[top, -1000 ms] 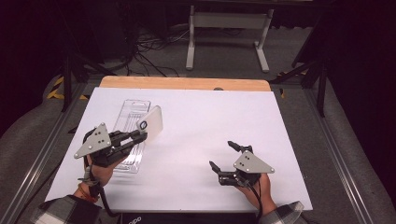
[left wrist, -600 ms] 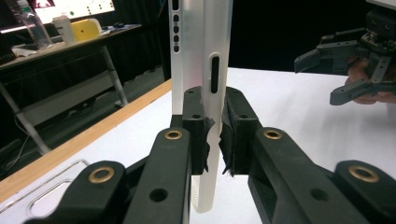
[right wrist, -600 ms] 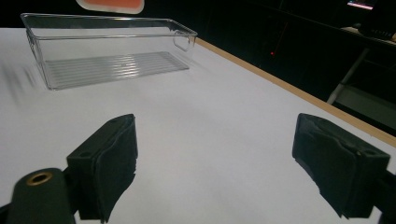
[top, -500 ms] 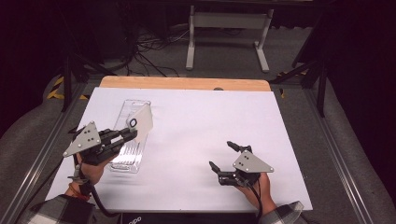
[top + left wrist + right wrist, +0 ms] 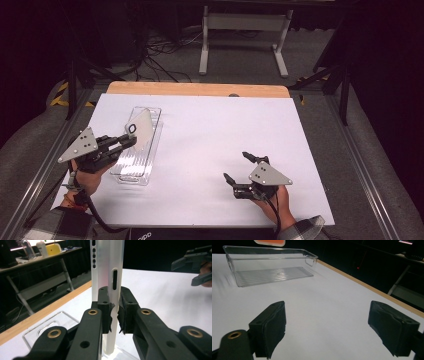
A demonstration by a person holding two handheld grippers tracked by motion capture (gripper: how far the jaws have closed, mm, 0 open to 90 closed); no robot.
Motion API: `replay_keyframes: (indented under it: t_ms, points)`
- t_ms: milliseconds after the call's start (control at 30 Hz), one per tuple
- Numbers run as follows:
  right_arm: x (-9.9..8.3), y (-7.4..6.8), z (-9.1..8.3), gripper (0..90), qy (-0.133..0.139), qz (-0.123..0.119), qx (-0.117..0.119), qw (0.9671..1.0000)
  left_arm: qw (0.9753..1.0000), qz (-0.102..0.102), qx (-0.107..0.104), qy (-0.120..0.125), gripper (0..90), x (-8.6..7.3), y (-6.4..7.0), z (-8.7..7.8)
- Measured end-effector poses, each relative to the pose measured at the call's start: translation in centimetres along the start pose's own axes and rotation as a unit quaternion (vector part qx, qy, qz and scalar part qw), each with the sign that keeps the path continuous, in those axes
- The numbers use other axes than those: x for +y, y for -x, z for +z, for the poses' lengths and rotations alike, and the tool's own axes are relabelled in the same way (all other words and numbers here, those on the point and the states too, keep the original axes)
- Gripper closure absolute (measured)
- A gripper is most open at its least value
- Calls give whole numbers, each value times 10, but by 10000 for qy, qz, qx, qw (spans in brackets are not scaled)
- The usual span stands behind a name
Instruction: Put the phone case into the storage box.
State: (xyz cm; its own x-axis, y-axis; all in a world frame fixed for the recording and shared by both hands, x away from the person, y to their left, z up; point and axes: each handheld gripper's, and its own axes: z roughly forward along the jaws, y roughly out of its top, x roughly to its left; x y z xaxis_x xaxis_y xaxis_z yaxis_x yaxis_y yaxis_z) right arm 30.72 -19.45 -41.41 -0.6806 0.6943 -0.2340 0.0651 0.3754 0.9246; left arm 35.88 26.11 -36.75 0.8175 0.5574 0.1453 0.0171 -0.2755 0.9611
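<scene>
Item one, your left gripper [image 5: 131,141]: clenched on a translucent white phone case [image 5: 140,129]. In the left gripper view the two black pads pinch the case's thin side wall [image 5: 110,285] just below a slot cut-out, the case edge-on between them. From the high view, the case stands tilted on its edge over the clear plastic bin [image 5: 127,172], its long axis running from the jaws up and toward the far edge of the desk, broad face turned toward the middle of the desk. The camera hole [image 5: 132,128] sits at the end nearest the jaws. Whether the case's lower edge touches the bin floor, you cannot tell.

Item two, the clear plastic bin: a long, ribbed-floor tray at the left side of the desk [image 5: 210,150], its long axis running from the near edge toward the far edge, slightly angled. In the right gripper view it appears as a transparent box [image 5: 269,265] well apart from those jaws.

Item three, your right gripper [image 5: 239,167]: released, jaws spread wide, nothing between them. It rests in your hand [image 5: 274,200] low over the white surface near the near right part of the desk, jaws pointing toward the left side.

Item four, the desk: white sheet over a wooden top, a strip of wood [image 5: 200,88] showing along the far edge.
</scene>
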Motion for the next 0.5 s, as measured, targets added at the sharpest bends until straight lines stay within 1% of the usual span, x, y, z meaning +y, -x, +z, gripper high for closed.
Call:
replay_keyframes:
  t_ms: [100, 233, 267, 333, 367, 400, 433, 500]
  points:
    - [0, 0, 0, 153, 0, 3, 9, 10000, 10000, -54, 13, 25, 818, -3, -2, 1]
    - [0, 0, 0, 154, -10, -9, 23, 10000, 10000, -68, -7, -64, 817, -6, -7, 1]
    - [0, 0, 1, 154, -17, 0, 28, 10000, 9999, -106, 0, -25, 818, -7, -8, 2]
    - [-1, 0, 2, 154, -36, 4, 41, 10000, 9999, -89, 6, -79, 818, -8, -10, 2]
    - [-1, 0, 2, 154, -50, 4, 44, 10000, 9999, -136, -27, -102, 818, -9, -11, 3]
    - [-1, 0, 2, 155, -66, -16, 53, 10000, 9999, -102, -33, -100, 817, -10, -13, 3]
    - [-1, 0, 2, 158, -65, -20, 53, 10000, 9999, -141, -27, -82, 817, -11, -14, 4]
    - [-1, 0, 2, 158, -54, -15, 51, 10000, 9998, -149, -42, -106, 818, -12, -15, 5]
